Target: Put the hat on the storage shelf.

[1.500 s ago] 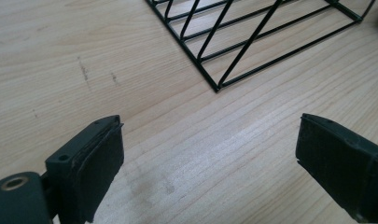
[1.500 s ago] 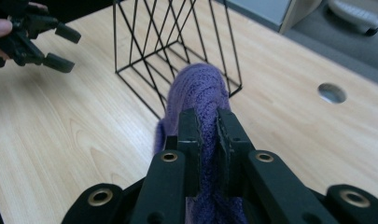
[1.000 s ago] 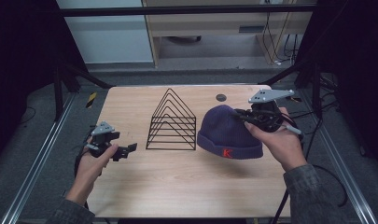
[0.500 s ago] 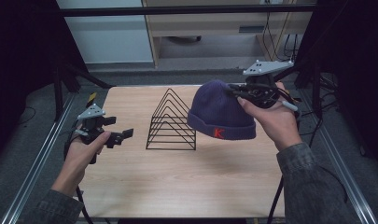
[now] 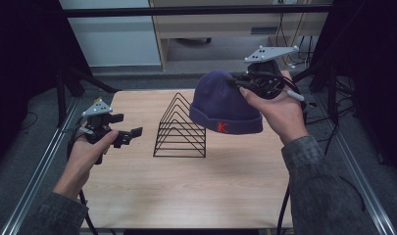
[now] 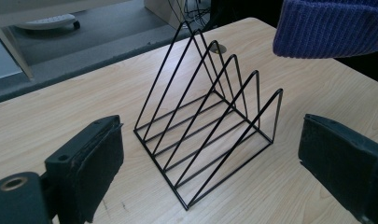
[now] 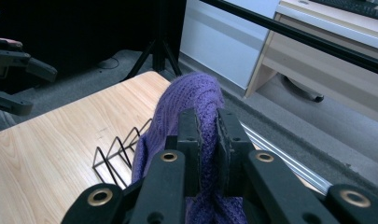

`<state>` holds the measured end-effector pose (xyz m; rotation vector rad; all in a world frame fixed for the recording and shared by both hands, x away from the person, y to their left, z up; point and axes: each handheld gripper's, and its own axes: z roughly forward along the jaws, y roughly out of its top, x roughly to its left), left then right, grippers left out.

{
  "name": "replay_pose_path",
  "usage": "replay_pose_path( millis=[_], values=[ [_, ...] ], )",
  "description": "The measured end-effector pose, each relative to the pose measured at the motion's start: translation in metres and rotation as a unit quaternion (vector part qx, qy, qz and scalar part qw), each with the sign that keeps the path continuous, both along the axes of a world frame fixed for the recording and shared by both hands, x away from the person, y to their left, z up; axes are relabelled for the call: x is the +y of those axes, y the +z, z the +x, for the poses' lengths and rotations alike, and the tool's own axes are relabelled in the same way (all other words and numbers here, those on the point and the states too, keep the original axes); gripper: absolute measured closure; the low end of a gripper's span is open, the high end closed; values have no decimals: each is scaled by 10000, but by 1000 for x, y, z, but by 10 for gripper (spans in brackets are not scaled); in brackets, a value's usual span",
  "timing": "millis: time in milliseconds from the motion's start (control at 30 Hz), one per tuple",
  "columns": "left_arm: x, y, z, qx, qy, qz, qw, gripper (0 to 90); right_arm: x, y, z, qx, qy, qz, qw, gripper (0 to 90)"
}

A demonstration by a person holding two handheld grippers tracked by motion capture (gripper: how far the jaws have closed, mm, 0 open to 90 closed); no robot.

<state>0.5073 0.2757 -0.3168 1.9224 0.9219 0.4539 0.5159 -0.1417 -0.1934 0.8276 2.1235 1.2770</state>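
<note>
- Beanie (image 5: 224, 103), purple knit with a red letter on its cuff, hangs in the air above the surface (image 5: 186, 191), clear of the wood, up toward 1 o'clock in the high view.
- Right tongs (image 5: 246, 83) are pressed together on a fold of the beanie's crown; in the right gripper view the knit (image 7: 191, 100) is pinched between the two black pads and drapes down on both sides.
- The person's right hand (image 5: 277, 105) carries those tongs from the 3 o'clock side, with the grey plate sitting on top.
- The rack (image 5: 180, 128), black wire with triangular dividers, stands upright on the surface at about the centre, just at 8 o'clock of the beanie and not touching it.
- In the left gripper view the rack (image 6: 210, 126) stands dead ahead, and the beanie's cuff (image 6: 331, 28) hangs at 1 o'clock above it.
- Left tongs (image 5: 130, 135) are spread wide with nothing between them, held above the surface at 9 o'clock of the rack, pointing toward it and well apart from the beanie.
- A small dark round thing (image 6: 219, 48) lies on the surface behind the rack; too small to tell what it is.
</note>
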Motion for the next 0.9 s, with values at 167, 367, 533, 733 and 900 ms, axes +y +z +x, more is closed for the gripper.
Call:
replay_pose_path(
  millis=[167, 367, 533, 733, 900],
  values=[
    [-3, 3, -2, -25, -21, -121, 9999, 64, 5, 6, 0, -80, 57, 31, 9999, 815],
    [-8, 4, -3, -43, -110, -107, 9999, 65, 10, 11, 0, -125, 90, 52, 9999, 815],
    [-14, 7, -4, -66, -190, -118, 9997, 66, 17, 14, -1, -177, 130, 84, 9997, 815],
    [-18, 8, -5, -86, -261, -112, 9996, 66, 23, 14, -2, -171, 191, 112, 9996, 815],
    [-21, 11, -5, -122, -323, -144, 9993, 69, 31, 13, -2, -184, 256, 138, 9994, 815]
  ],
)
